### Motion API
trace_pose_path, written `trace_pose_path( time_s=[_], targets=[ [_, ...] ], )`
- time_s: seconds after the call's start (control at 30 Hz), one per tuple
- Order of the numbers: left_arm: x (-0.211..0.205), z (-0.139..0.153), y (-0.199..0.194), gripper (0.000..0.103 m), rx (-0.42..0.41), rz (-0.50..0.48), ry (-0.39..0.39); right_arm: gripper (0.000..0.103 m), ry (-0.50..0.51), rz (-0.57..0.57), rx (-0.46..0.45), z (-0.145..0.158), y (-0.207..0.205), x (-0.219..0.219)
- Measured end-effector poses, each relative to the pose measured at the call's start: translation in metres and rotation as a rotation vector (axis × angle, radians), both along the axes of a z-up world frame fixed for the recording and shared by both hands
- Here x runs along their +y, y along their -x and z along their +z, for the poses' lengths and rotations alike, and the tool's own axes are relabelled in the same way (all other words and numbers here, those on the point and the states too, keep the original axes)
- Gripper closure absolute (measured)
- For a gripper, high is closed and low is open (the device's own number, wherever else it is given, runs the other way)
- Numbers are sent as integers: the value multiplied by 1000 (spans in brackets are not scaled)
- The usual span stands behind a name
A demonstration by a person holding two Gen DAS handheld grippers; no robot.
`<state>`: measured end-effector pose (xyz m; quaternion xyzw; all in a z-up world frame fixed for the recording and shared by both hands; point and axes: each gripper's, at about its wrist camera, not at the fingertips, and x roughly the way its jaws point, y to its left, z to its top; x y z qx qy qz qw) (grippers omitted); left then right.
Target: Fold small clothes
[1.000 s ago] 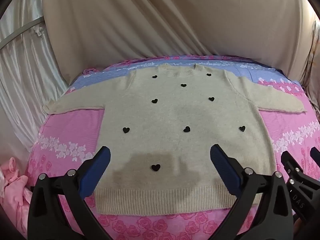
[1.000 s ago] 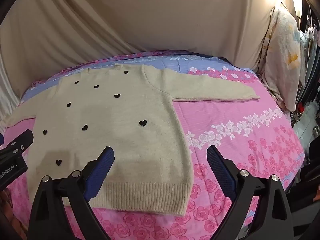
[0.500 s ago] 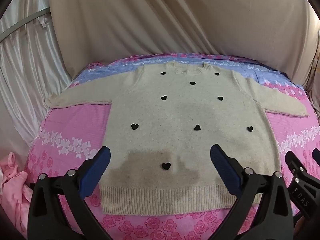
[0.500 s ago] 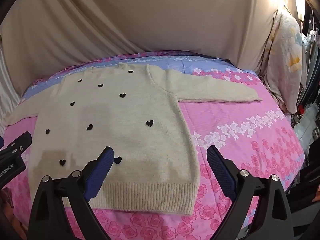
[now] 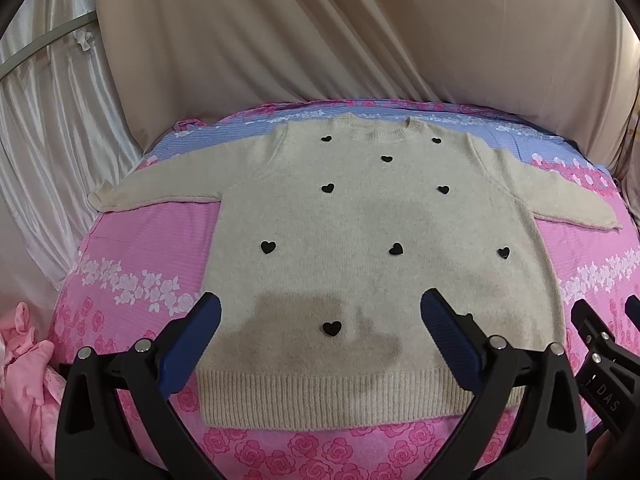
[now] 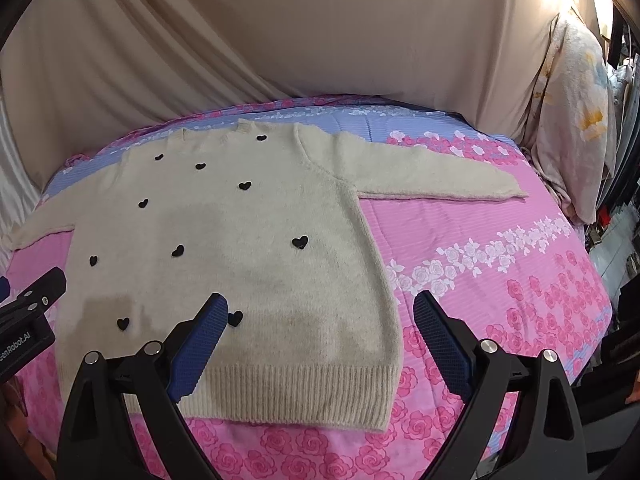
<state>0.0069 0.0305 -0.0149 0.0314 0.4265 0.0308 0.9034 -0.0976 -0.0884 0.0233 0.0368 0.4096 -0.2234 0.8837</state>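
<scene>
A small cream knit sweater (image 5: 372, 240) with black hearts lies flat, face up, on the pink flowered bedsheet (image 5: 132, 248), both sleeves spread out sideways. It also shows in the right wrist view (image 6: 248, 248). My left gripper (image 5: 320, 312) is open and empty, hovering over the sweater's hem. My right gripper (image 6: 320, 312) is open and empty above the hem's right corner. The right gripper's body shows at the right edge of the left wrist view (image 5: 600, 364), and the left gripper's body at the left edge of the right wrist view (image 6: 28, 316).
A beige draped cloth (image 5: 340, 32) backs the bed. White satin curtain (image 5: 44, 112) hangs at left. A pink garment (image 5: 24, 368) lies bunched at the bed's near left. A pale floral pillow (image 6: 576, 120) leans at right, with hanging clothes (image 6: 624, 80) beyond.
Both grippers have drawn back and up a little, so the sweater sits slightly farther and more of its hem shows. The sweater has not moved. Jaws stay open.
</scene>
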Motion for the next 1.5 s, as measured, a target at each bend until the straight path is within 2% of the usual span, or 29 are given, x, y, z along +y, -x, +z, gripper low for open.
trace_pose_path(
  time_s=[1.5],
  targets=[
    [-8, -7, -2, 5, 22, -10, -20, 11, -10, 5, 17, -3, -5, -7]
  ],
)
